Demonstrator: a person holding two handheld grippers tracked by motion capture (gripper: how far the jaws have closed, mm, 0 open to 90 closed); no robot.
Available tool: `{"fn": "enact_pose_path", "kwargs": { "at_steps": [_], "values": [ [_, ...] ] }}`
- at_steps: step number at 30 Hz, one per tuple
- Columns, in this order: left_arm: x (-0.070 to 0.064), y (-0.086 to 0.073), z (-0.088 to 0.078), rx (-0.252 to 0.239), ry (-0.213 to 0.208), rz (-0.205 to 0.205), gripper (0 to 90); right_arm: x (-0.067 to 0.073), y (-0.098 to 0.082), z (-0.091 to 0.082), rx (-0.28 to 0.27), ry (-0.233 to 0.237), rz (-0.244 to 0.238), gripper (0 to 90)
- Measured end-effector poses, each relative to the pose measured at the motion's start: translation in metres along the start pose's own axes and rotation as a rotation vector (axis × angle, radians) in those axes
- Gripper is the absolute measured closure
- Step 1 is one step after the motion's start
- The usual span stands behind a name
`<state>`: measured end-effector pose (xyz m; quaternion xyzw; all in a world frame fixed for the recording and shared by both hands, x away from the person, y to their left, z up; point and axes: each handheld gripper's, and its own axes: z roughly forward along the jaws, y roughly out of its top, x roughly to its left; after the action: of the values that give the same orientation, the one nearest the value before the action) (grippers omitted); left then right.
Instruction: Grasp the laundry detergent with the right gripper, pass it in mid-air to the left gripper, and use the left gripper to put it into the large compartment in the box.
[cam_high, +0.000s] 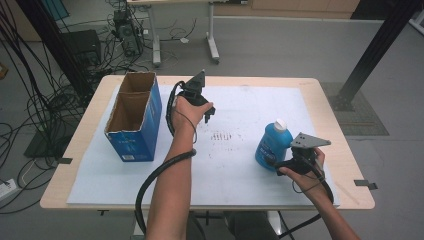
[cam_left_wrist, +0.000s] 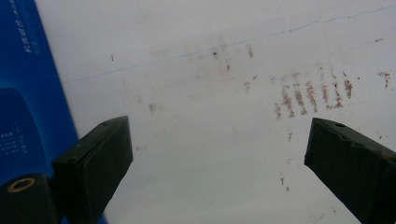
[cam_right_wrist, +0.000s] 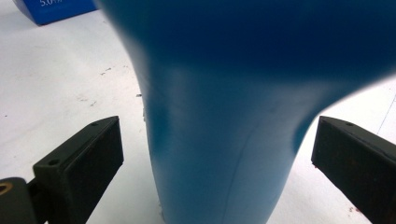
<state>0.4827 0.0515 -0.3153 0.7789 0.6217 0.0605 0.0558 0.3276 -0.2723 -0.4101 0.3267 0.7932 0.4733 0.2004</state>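
A blue bottle (cam_high: 271, 145) with a white cap stands upright on the white sheet at the right. My right gripper (cam_high: 276, 164) is at its base, open, with the bottle's blue body (cam_right_wrist: 219, 140) standing between the two jaws and gaps on both sides. An open-topped blue cardboard box (cam_high: 134, 116) stands at the left of the sheet. My left gripper (cam_high: 210, 114) hovers over the sheet just right of the box, open with nothing between its jaws; the box's blue wall (cam_left_wrist: 32, 84) lies along the left edge of the left gripper view.
The white sheet (cam_high: 235, 105) covers most of the wooden table (cam_high: 330, 105). Rust-coloured smudges (cam_left_wrist: 313, 93) mark the sheet's middle. Beyond the table are another table's legs (cam_high: 212, 45), tangled cables (cam_high: 30, 100) and a black post (cam_high: 375, 50).
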Motion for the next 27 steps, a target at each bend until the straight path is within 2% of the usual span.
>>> {"fn": "enact_pose_path", "kwargs": {
  "at_steps": [27],
  "values": [
    [0.0006,0.0009,-0.0051,-0.016,-0.003,0.0,8.0,0.0022,0.0026,0.0026,-0.032,-0.01,-0.007,1.9]
  ]
}}
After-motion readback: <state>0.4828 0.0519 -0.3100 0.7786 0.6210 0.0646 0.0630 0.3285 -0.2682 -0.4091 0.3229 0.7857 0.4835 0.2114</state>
